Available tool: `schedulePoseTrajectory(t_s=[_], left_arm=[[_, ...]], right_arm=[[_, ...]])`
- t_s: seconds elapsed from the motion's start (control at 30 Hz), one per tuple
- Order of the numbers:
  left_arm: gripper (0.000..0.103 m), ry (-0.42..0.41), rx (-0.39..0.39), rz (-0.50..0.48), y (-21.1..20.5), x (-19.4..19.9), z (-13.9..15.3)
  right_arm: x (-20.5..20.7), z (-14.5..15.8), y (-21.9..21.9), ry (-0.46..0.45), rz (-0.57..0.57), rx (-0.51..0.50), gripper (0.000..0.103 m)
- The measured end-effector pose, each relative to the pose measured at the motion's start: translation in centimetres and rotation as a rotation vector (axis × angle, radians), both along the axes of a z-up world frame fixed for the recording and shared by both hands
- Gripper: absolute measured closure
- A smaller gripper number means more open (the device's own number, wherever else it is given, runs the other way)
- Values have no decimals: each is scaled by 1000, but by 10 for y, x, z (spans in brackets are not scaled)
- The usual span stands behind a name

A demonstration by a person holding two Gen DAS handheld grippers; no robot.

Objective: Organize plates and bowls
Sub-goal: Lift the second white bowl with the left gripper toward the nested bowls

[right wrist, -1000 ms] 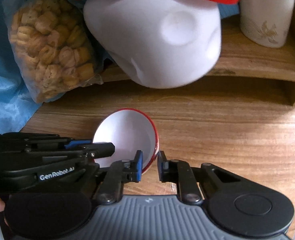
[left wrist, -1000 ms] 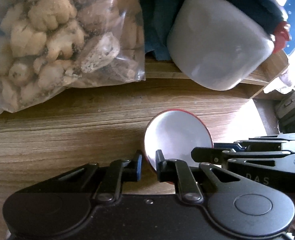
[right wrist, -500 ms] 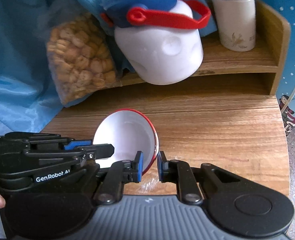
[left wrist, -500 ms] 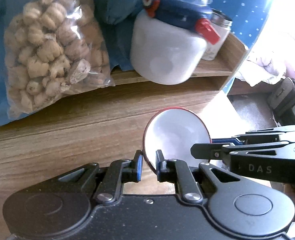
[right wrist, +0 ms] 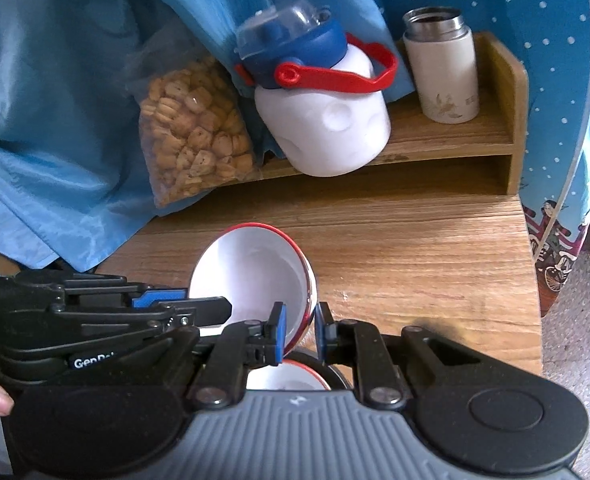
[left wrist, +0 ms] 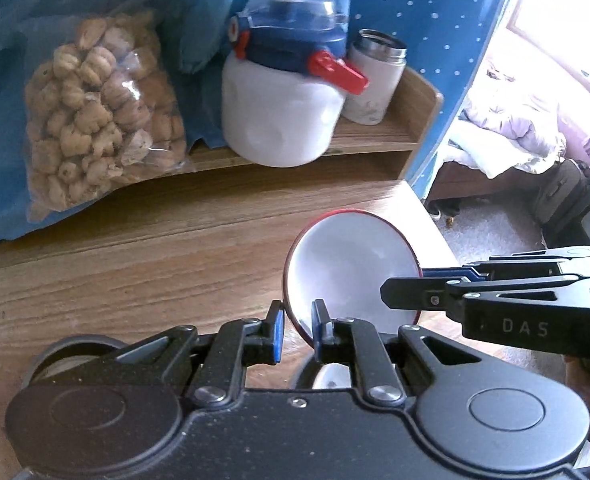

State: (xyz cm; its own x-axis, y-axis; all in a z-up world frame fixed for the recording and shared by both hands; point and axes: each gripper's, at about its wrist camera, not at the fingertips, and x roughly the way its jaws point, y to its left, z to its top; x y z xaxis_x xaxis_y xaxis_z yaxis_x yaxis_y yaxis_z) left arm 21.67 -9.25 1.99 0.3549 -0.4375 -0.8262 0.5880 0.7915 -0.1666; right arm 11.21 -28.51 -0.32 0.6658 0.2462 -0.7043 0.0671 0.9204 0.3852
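Both claws are clamped on the rim of the red-rimmed white bowl (right wrist: 255, 276): left claw (left wrist: 297, 330) on its near-left edge, right claw (right wrist: 299, 330) on the near-right edge. The bowl hangs tilted above the wooden surface (right wrist: 415, 264), in front of the white bottle (right wrist: 323, 120). Carrying step, I'd say. Another red-rimmed dish (right wrist: 287, 376) sits directly below the bowl; nesting there looks next, needing a level, even lowering.

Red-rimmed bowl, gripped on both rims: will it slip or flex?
The red-rimmed bowl looks rigid, so it probably won't flex. Its glossy surface could slip, since the left gripper and right gripper pinch only thin rim edges. Likely breakable if dropped on the wooden table.
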Motion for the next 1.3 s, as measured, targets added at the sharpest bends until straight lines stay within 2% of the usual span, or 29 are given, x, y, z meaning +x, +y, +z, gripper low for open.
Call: schedulePoseTrajectory(t_s=[0.47,0.77,1.3], left_arm=[[88,17,-20,9,-8,-45,-1],[88,47,-10,10,-4,-64,-8],[88,113,39,76,10,-57,-24]], right_arm=[[-46,3,-8,12,34,-18,86],[-66,-4,-9,43,44,18,86],[-55,-27,8,126,107,34,86]])
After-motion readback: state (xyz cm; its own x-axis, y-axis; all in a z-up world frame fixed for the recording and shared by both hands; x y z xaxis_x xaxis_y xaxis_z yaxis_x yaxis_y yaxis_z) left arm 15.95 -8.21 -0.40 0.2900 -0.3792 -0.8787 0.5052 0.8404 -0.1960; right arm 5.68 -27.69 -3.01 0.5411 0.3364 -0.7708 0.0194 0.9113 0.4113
